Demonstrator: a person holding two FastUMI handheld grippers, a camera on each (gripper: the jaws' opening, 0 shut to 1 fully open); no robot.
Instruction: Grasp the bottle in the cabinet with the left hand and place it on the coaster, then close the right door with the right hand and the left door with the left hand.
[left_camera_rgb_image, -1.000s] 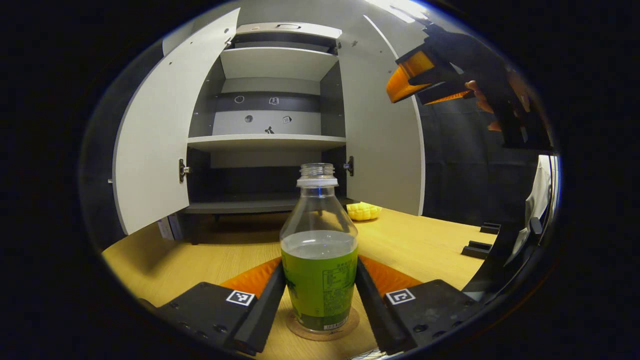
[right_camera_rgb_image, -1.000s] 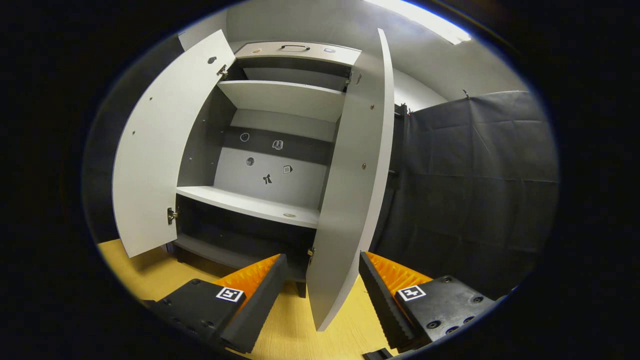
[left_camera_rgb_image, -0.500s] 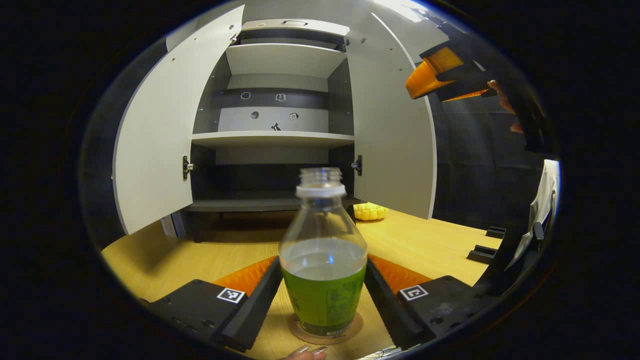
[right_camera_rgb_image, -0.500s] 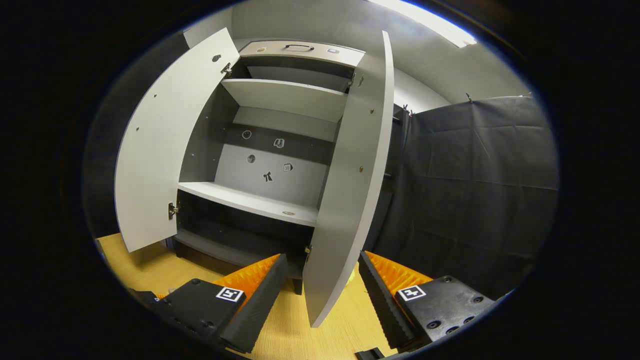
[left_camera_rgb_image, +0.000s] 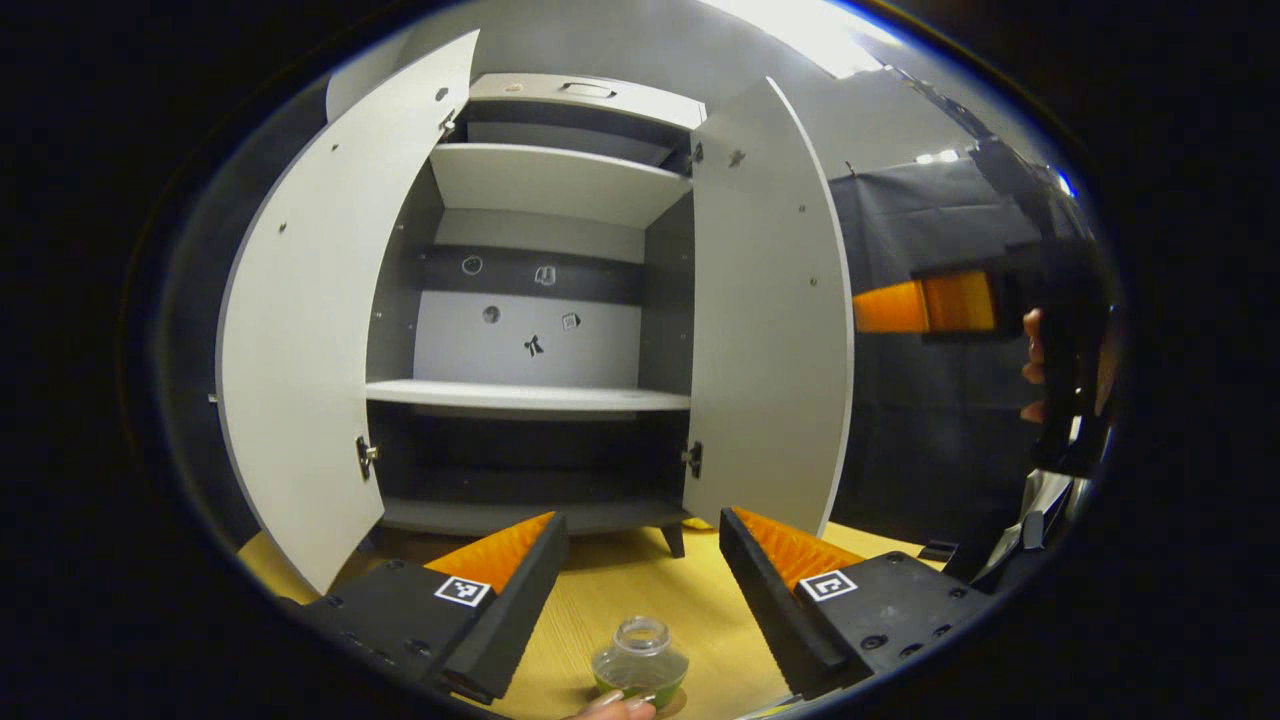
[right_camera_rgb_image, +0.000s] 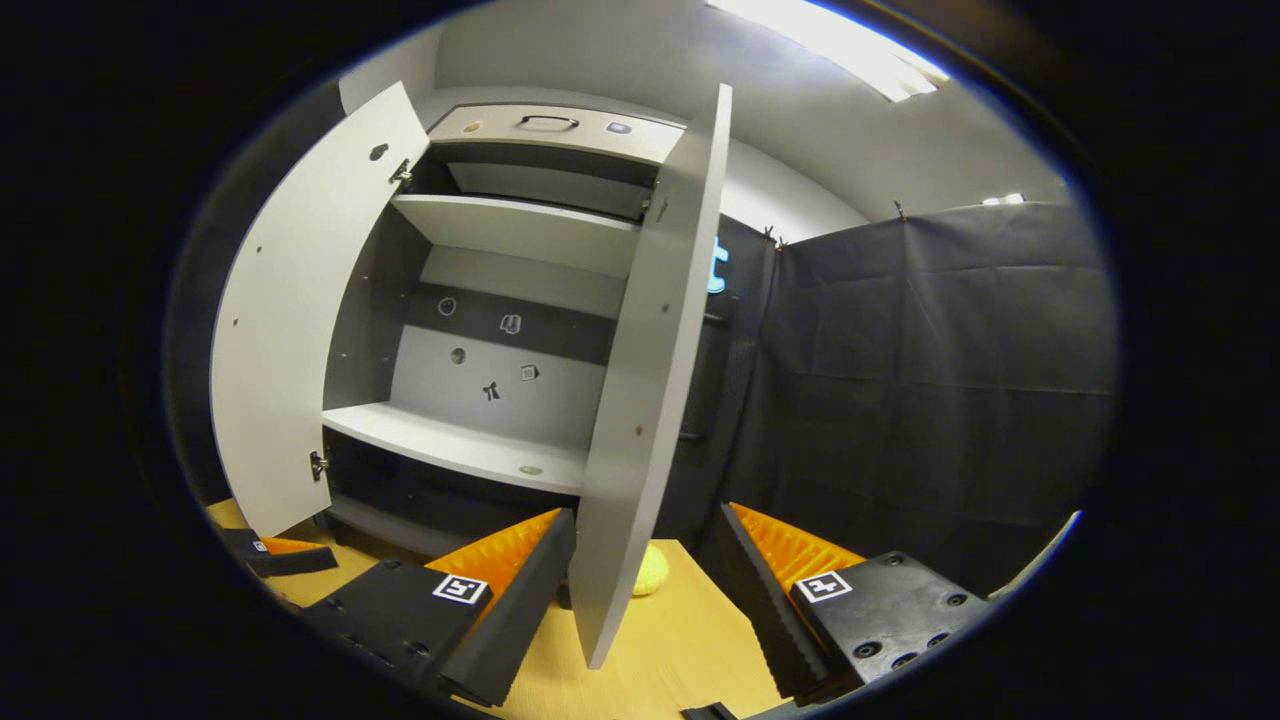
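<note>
Lifted since a second ago, the left gripper (left_camera_rgb_image: 642, 555) no longer straddles the bottle (left_camera_rgb_image: 640, 662); its two fingers stand apart and empty, and the one bottle now sits low between and below them on the wooden counter (left_camera_rgb_image: 620, 585), capless. A fingertip (left_camera_rgb_image: 615, 708) shows at the bottom edge just by the bottle, and the coaster under it is barely visible. Beyond, the cabinet (left_camera_rgb_image: 540, 330) has both doors wide open: the left door (left_camera_rgb_image: 310, 330) and the right door (left_camera_rgb_image: 770, 320), two in all, with bare shelves between them. The right gripper (left_camera_rgb_image: 925, 305), held by a hand (left_camera_rgb_image: 1035, 370), has dropped from high up to mid-height, just beyond the right door's free edge without touching it.

In the right gripper view, the right gripper (right_camera_rgb_image: 645, 560) has its fingers apart, with the lower edge of the right door (right_camera_rgb_image: 650, 380) seen edge-on between them; whether either finger touches it cannot be told. A yellow object (right_camera_rgb_image: 650, 570) lies on the counter behind that door.
</note>
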